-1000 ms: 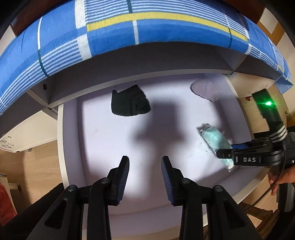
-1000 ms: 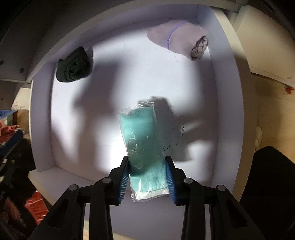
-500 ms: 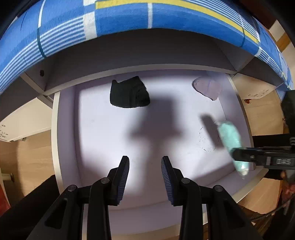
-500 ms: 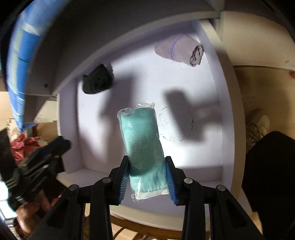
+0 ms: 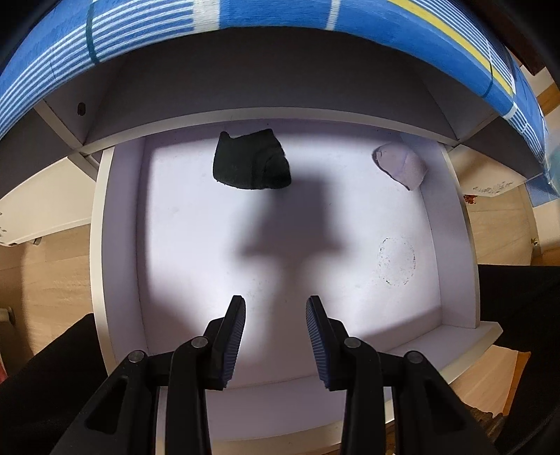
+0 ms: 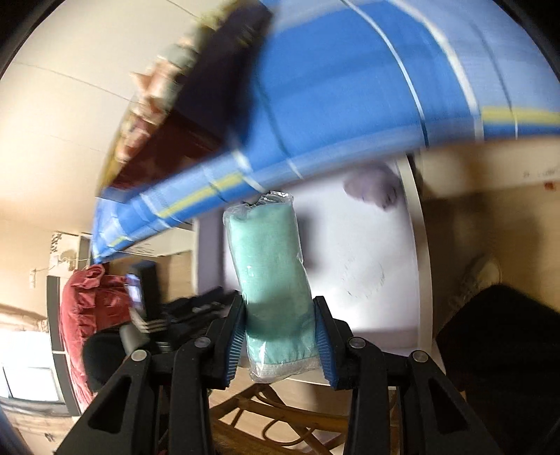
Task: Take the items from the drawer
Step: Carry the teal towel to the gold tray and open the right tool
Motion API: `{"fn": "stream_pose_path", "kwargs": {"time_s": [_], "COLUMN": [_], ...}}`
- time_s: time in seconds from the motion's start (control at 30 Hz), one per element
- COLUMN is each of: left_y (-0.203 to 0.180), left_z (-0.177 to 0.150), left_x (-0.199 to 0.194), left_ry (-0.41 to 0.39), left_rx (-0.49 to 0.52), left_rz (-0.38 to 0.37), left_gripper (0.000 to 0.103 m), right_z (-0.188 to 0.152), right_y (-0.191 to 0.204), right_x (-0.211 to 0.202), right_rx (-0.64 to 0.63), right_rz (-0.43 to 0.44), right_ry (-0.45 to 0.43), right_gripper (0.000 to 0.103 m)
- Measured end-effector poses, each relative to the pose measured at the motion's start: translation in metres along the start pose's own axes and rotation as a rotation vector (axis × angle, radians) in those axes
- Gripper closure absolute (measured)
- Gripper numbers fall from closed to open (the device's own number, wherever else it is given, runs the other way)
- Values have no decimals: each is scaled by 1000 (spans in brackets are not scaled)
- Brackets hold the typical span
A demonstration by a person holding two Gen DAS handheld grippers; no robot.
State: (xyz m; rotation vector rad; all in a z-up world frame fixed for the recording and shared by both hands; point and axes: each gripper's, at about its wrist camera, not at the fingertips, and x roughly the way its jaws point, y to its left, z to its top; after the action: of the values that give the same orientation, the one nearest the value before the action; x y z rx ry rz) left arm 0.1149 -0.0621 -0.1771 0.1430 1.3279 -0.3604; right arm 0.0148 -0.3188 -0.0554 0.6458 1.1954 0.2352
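The white drawer (image 5: 119, 224) is pulled out under a bed. Inside, a rolled black cloth (image 5: 250, 161) lies at the back and a rolled lilac cloth (image 5: 400, 164) sits at the back right corner. My left gripper (image 5: 274, 304) hovers open over the drawer's front middle, holding nothing. My right gripper (image 6: 280, 308) is shut on a teal cloth in a clear plastic bag (image 6: 269, 266), lifted well above the drawer (image 6: 416, 245). The lilac cloth (image 6: 371, 185) shows blurred behind the bag.
A blue checked bedsheet (image 5: 245, 24) overhangs the drawer's back. Wooden floor (image 5: 49, 266) lies on both sides. A faint ring mark (image 5: 397, 260) is on the drawer bottom. In the right wrist view, a red cloth (image 6: 87, 308) and a rattan frame (image 6: 273, 413) sit below left.
My right gripper lifted the bagged teal cloth up out of the drawer and swung away; it has left the left wrist view. My left gripper moved slightly closer over the drawer, still open.
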Motion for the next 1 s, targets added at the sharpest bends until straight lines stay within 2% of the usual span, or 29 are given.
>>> {"fn": "stream_pose_path", "kwargs": {"time_s": [0.2,0.3,0.5,0.67,0.8,0.87,0.9,0.97,1.0], "left_y": [1,1,5,8,8,8,8,9,10], "left_z": [-1,-2,-2,-2,-1,-2,-2,-3,-3], "left_x": [0,0,0,-3,-5,-5,-6,-6,-5], "left_ry": [4,6,12,6,3,1,0,1,3], "left_rx": [-17,-22,-41,-69,-81,-82,-83,-87,-91], "left_rz": [-9,-9,-10,-27,-38,-44,-44,-41,-41], "left_gripper": [67,67,67,67,67,67,67,67,67], "right_z": [30,53,96,111,115,119,122,128,129], "right_y": [61,97,155,183,188,185,183,178,175], "right_x": [-49,-58,-43,-12,17,23,23,13,9], "right_rx": [-195,-338,-662,-849,-937,-936,-914,-849,-826], "right_rz": [15,-27,-206,-331,-385,-411,-392,-334,-317], "right_ry": [-52,-50,35,113,209,214,213,174,154], "right_gripper": [65,65,65,65,63,61,60,49,48]}}
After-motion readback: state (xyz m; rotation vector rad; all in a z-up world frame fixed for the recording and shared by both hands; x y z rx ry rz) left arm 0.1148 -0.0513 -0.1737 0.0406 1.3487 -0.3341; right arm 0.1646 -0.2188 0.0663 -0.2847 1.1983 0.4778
